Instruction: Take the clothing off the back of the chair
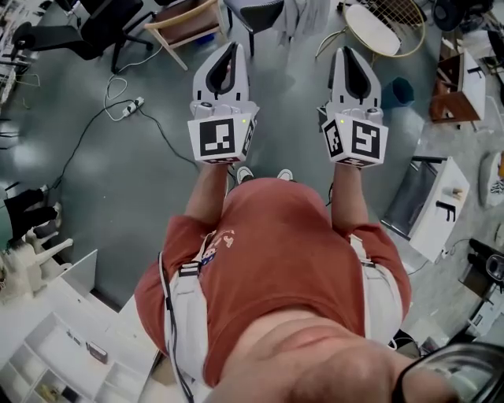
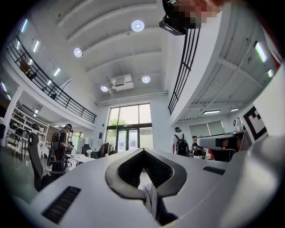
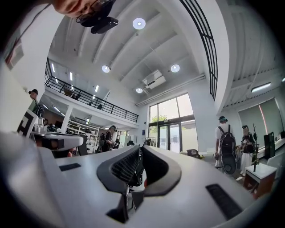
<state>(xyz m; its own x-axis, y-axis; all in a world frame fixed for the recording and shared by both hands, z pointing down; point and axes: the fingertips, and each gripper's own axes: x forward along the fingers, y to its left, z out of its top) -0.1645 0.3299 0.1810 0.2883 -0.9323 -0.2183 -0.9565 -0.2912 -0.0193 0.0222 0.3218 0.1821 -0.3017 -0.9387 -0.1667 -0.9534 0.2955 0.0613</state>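
In the head view I hold both grippers out in front of me at chest height, side by side, each pointing a little upward. My left gripper [image 1: 231, 46] has its jaws together at the tip, and so does my right gripper [image 1: 346, 52]. Neither holds anything. In the left gripper view my left gripper [image 2: 143, 152] closes to a point over the hall. In the right gripper view my right gripper [image 3: 140, 149] does the same. A pale cloth-like shape [image 1: 305, 14] hangs beside a dark chair [image 1: 256, 12] at the top edge, well ahead of both grippers.
A wooden chair [image 1: 185, 22] and a black office chair [image 1: 94, 27] stand ahead to the left. A power strip with its cable [image 1: 126, 106] lies on the grey floor. A round white table [image 1: 382, 27], a white cabinet [image 1: 441, 208] and white shelving [image 1: 55, 346] flank me. People with backpacks [image 3: 227, 142] stand far off.
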